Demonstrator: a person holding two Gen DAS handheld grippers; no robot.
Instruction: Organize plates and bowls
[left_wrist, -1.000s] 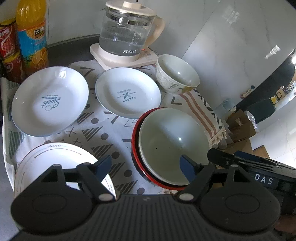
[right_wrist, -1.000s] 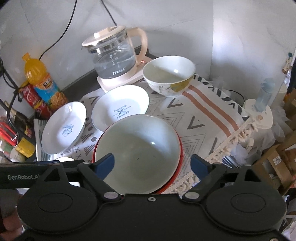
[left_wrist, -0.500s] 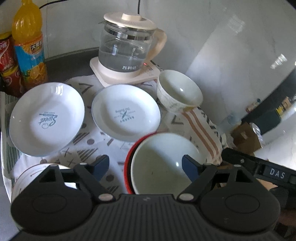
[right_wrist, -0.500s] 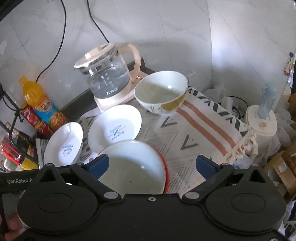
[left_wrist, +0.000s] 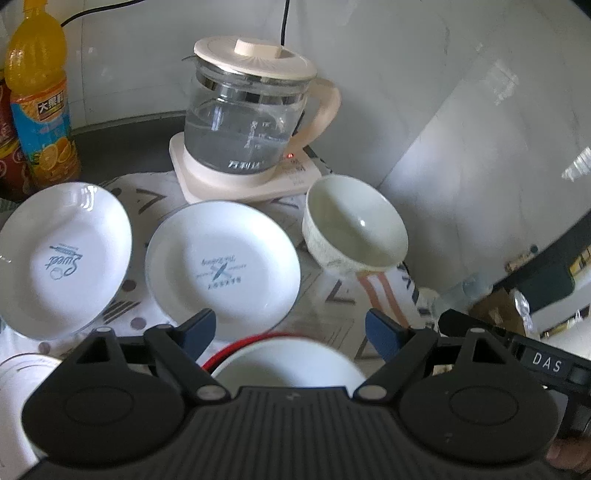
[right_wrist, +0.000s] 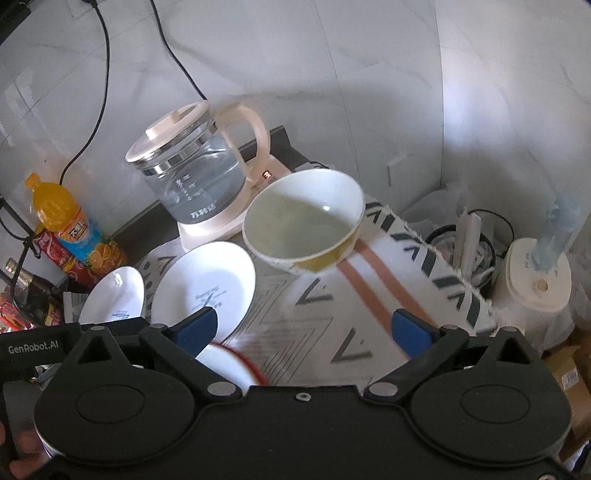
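Observation:
A small white bowl (left_wrist: 354, 229) with a yellow patch (right_wrist: 306, 221) stands on the patterned cloth in front of the kettle. Left of it lie two white printed plates (left_wrist: 221, 266) (left_wrist: 62, 258), also seen in the right wrist view (right_wrist: 207, 284) (right_wrist: 114, 295). A large white bowl nested in a red-rimmed bowl (left_wrist: 288, 362) (right_wrist: 229, 362) lies mostly hidden under both grippers. My left gripper (left_wrist: 290, 332) is open and empty above the stack's far rim. My right gripper (right_wrist: 303, 330) is open and empty over bare cloth, short of the small bowl.
A glass kettle (left_wrist: 251, 110) on its cream base stands at the back, with an orange drink bottle (left_wrist: 37, 99) and cans to its left. Another white plate (left_wrist: 22, 387) lies at the near left. The cloth's fringed edge (right_wrist: 443, 258) drops off to clutter on the right.
Both grippers have moved forward over the nested bowls toward the small bowl and kettle. The stack has slid to the bottom of both views. Both pairs of jaws stand a little wider.

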